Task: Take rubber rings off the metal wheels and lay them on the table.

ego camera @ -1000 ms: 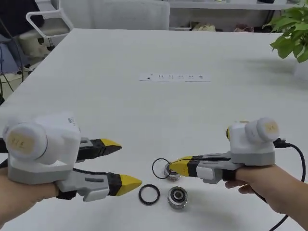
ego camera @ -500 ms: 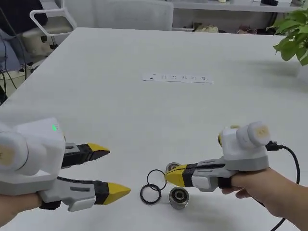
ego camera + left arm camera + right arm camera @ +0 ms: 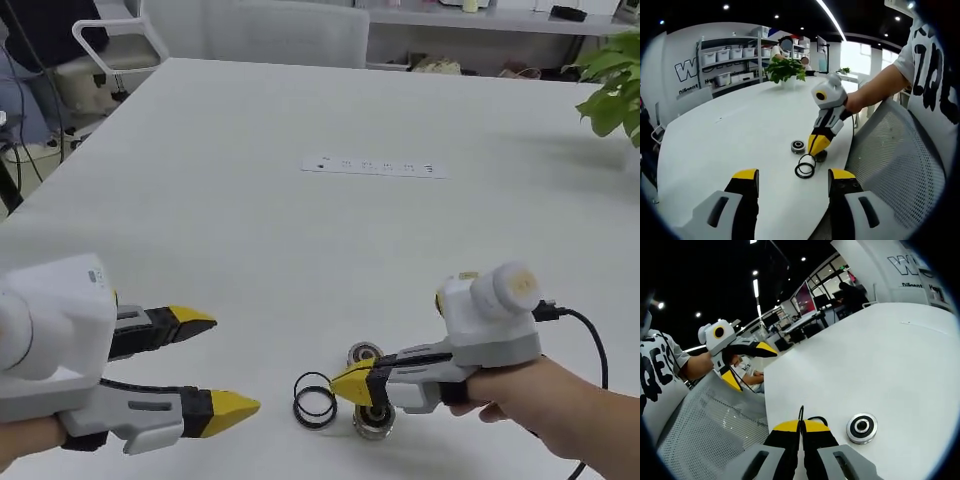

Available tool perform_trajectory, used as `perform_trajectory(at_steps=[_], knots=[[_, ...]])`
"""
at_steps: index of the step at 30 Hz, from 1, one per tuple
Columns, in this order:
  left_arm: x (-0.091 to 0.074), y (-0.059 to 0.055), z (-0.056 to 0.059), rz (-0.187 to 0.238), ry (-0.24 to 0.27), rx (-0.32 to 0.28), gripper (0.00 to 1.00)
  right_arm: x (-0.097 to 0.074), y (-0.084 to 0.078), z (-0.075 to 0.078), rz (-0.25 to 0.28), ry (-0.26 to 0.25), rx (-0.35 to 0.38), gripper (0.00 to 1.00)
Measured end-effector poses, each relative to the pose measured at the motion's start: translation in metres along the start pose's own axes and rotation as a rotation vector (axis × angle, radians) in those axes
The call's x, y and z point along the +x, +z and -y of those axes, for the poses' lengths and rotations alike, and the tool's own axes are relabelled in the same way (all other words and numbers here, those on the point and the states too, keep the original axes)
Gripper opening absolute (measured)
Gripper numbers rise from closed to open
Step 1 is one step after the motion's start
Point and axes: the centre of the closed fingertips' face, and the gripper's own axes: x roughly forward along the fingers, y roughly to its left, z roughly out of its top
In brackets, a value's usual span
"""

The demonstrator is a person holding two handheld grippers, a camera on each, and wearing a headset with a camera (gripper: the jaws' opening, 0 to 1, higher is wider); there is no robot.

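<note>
While both hover, right gripper (image 3: 352,385): jaws pinching a rubber ring (image 3: 313,385)
Left gripper (image 3: 228,364): jaws spread
Second ring (image 3: 314,409): flat on table (image 3: 300,230)

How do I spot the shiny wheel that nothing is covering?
On the white table, find the right gripper with yellow-tipped jaws. Just past those jaws, away from the person, lies a small round silver metal wheel. It lies uncovered, unlike the second metal wheel half hidden by the gripper, and is chunkier than the thin black rubber rings.
</note>
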Motion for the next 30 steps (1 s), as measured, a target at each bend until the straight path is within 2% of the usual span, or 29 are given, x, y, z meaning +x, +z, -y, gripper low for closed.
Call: perform_trajectory(at_steps=[16,30], knots=[[-0.001,-0.003,-0.004,-0.003,0.01,-0.01,0.52,0.009,-0.011,0.006,-0.038,-0.002,0.011,0.0],[0.001,-0.007,-0.004,-0.014,0.009,-0.018,0.52,0.009,-0.019,0.021,-0.057,-0.054,0.032,0.0]])
